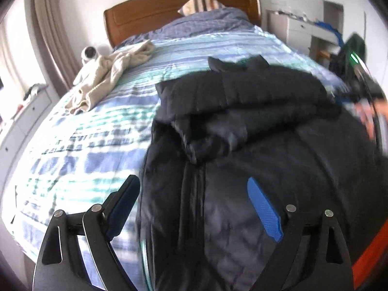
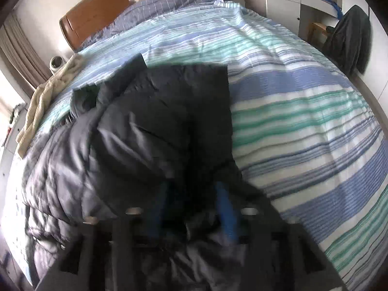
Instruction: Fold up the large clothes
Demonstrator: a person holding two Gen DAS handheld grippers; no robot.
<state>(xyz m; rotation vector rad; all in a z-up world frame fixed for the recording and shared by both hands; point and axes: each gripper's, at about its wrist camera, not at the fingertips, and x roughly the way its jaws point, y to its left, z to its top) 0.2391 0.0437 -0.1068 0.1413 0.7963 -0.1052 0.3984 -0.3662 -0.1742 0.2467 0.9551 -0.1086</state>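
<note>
Dark puffer jacket point(image 1: 254, 126), partly folded, rumpled on striped bed

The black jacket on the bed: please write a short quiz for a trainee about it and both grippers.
1. True or false: the left gripper is open over the black jacket.
2. What does the right gripper hold?
A. beige garment
B. black jacket
C. pillow
3. Which garment lies near the bed's left edge?

Key: 1 true. 2 B; fabric sits between its fingers, though the view is blurred. 3 the beige garment.
</note>
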